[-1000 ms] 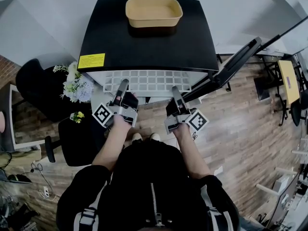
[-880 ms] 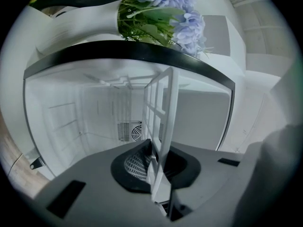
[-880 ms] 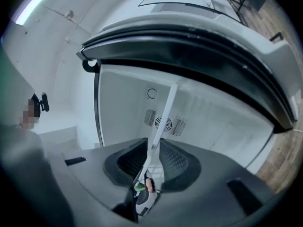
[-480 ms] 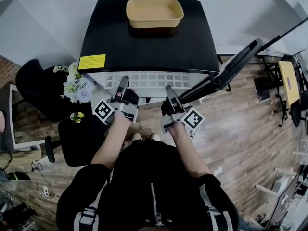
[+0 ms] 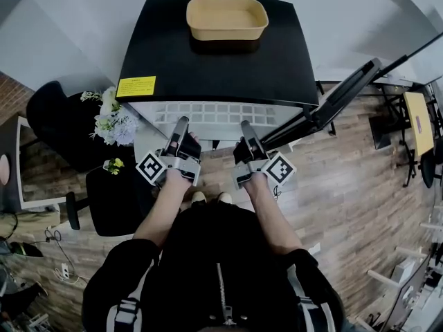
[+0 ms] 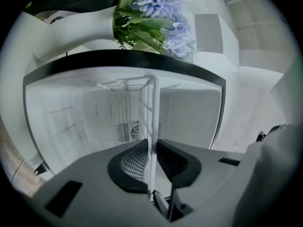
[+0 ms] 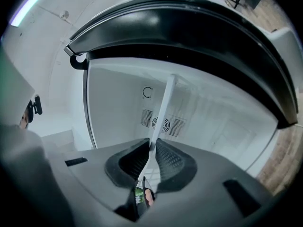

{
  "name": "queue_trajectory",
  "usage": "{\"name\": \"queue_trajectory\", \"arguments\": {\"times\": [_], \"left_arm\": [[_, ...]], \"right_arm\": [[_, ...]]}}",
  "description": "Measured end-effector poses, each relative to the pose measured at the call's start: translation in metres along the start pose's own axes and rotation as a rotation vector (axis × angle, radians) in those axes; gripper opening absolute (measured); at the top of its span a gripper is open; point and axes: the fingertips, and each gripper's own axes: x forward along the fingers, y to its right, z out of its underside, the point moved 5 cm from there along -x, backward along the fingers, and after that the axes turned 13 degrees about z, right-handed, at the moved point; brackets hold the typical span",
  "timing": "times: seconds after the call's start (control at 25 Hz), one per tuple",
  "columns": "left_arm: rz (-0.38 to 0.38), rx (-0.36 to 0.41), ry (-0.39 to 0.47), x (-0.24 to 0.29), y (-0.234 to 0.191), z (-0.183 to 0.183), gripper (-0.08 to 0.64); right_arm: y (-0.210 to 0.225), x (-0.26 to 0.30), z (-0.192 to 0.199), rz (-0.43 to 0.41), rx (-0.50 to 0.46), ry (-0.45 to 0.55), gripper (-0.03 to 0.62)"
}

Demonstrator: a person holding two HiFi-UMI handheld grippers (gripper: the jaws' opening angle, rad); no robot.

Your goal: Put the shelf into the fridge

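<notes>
L claw (image 5: 181,122) & R claw (image 5: 243,125) each clenched on near rim of wire shelf (image 5: 214,113), which runs ahead of them part-way into open fridge (image 5: 214,54); prob. light, stiff, slick-coated grid, so grip front rim twd corners.

Fridge (image 5: 214,61) top: smooth black, slight gloss; liner inside smooth white plastic. Shelf (image 5: 214,114): white coated wire grid. Tub (image 5: 227,16): matt tan, paper-like. Floor (image 5: 346,178): wood-grain planks. Left gripper (image 6: 151,162) and right gripper (image 7: 151,162): matt grey plastic shells, black finely textured pads (image 6: 130,167).
</notes>
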Motion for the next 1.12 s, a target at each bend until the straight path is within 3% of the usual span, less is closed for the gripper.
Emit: {"name": "queue_trajectory", "arguments": {"times": [1.12], "left_arm": [[-0.021, 0.024, 0.008, 0.019, -0.012, -0.01, 0.041]], "right_arm": [[0.005, 0.027, -0.012, 0.036, 0.031, 0.033, 0.046]]}}
